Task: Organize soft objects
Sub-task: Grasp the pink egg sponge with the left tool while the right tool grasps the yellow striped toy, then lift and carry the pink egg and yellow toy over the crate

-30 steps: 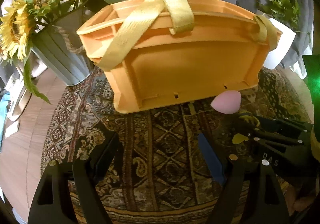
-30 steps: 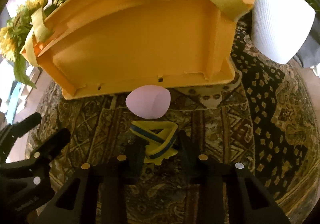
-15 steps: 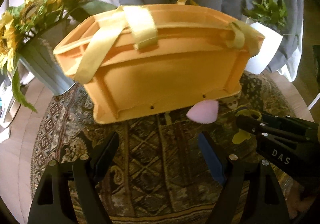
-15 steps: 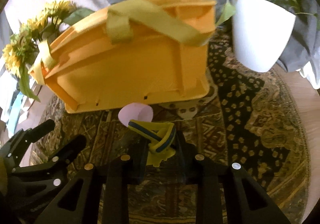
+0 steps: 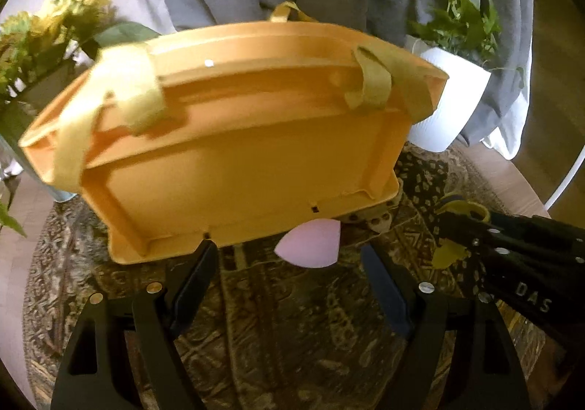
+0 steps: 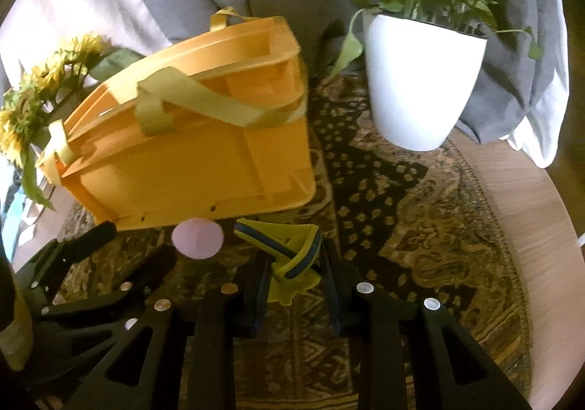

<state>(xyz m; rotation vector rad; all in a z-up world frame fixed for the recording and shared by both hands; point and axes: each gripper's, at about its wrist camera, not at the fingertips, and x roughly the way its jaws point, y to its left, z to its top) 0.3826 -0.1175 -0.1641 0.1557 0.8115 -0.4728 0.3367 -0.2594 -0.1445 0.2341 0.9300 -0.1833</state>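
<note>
Looking along my left gripper (image 5: 289, 264) first, I find its jaws standing wide apart with nothing between them — the pink sponge (image 5: 309, 243) lies on the patterned rug (image 5: 292, 329) just ahead of the fingertips, touching or nearly touching the lower edge of the orange basket (image 5: 234, 169). A second ago that sponge sat off to the right of my reach; now it is close to centred between the open fingers, and the basket fills more of the view. At the right edge my other gripper shows in profile with the yellow toy (image 5: 448, 253) in its tips.

From the right gripper (image 6: 292, 274) view, the jaws are clamped on the yellow and blue soft toy, its looped strap sticking out ahead of the pads. Earlier the toy was low against the rug under the basket wall; now the basket has dropped back to the left and the white plant pot (image 6: 416, 88) stands in full view, so I judge the toy is lifted clear.

That leaves one piece in hand and ready for the basket — and the sponge next for my left.
</note>
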